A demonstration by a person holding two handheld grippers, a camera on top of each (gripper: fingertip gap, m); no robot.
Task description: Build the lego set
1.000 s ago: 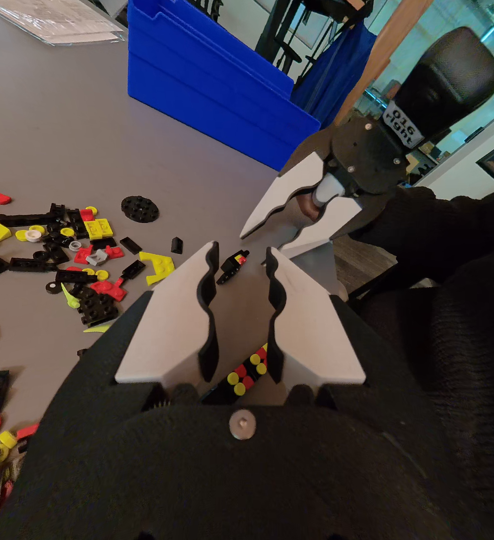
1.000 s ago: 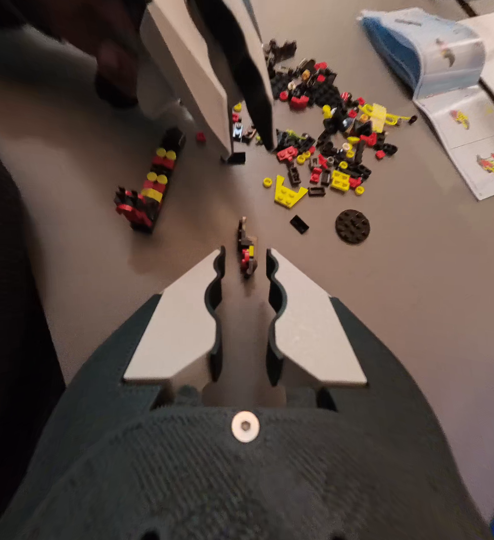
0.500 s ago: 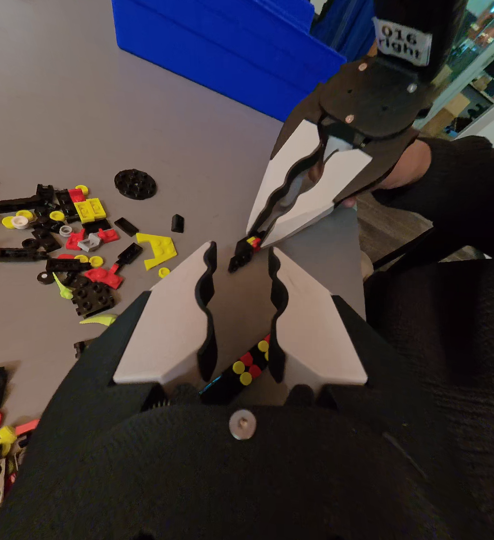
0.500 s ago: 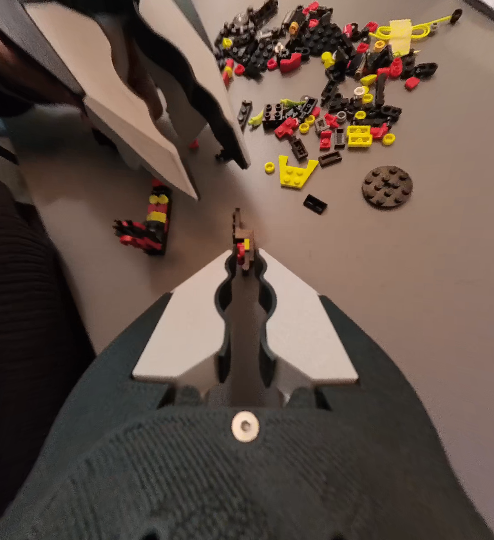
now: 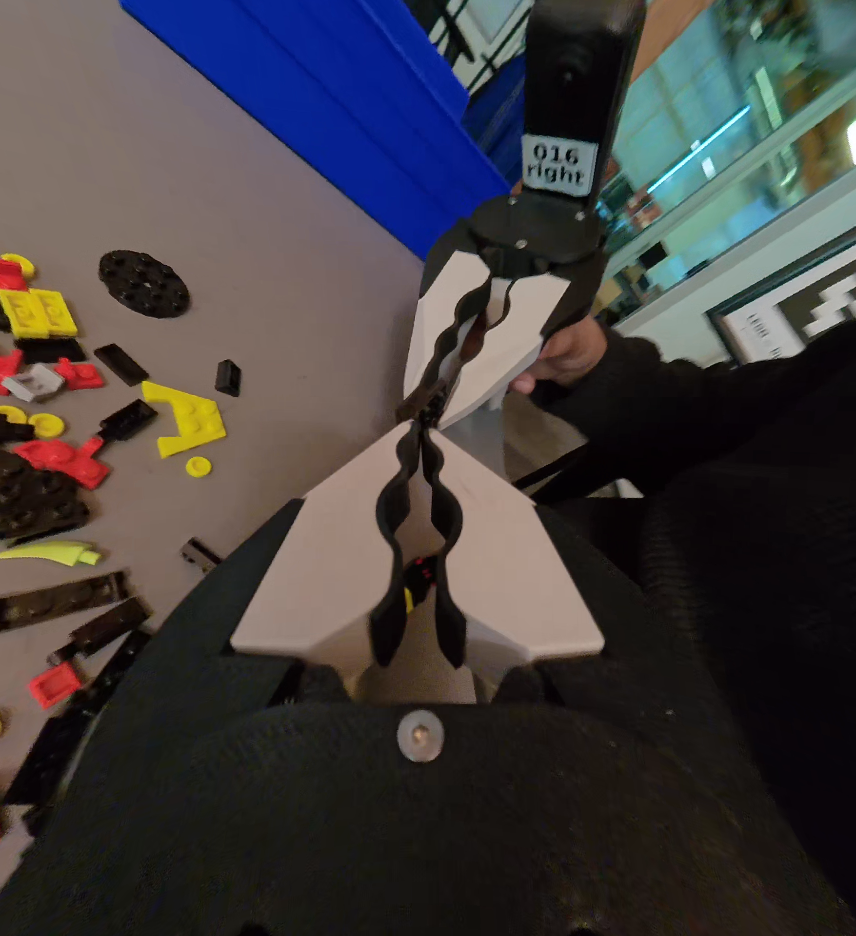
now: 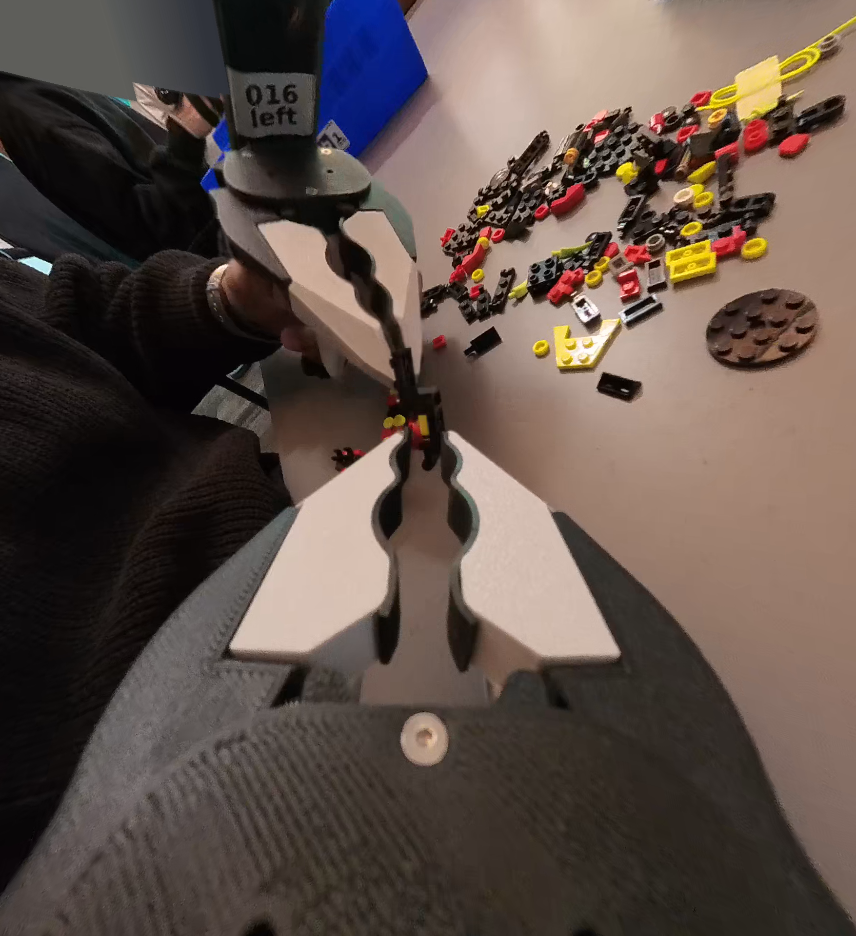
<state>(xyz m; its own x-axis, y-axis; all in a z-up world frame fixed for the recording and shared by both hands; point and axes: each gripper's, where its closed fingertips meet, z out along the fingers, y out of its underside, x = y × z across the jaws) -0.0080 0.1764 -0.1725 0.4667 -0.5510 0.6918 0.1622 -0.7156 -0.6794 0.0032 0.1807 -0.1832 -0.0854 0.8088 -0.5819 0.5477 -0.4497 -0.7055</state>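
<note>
A small black, red and yellow lego sub-assembly [image 6: 423, 423] is held between both grippers, tip to tip, above the grey table [image 6: 669, 506]. My right gripper [image 6: 423, 448] is shut on its red and yellow end. My left gripper [image 6: 405, 369] comes in from above and is shut on its thin black end. In the left wrist view my left gripper [image 5: 418, 435] meets the right gripper [image 5: 428, 400] with the sub-assembly [image 5: 432, 406] mostly hidden between the tips. A longer black, red and yellow build [image 6: 393, 420] lies on the table underneath and shows through my left fingers [image 5: 418, 582].
A pile of loose black, red and yellow pieces [image 6: 643, 212] lies on the table, with a black round plate [image 6: 762, 326] and a yellow wedge plate [image 6: 585, 344] nearest. They also show in the left wrist view [image 5: 143, 283] [image 5: 187, 418]. A blue bin [image 5: 314, 101] stands at the back. Both grippers' tips are close together, under 4 cm apart. From either gripper's tips it is about 12 cm to the black round plate [image 6: 762, 326]. My left wrist view [image 5: 160, 273] looks at it from another angle.
My right gripper shut on the small sub-assembly and lifted it off the table. My left gripper, open before, has shut on its other end.
</note>
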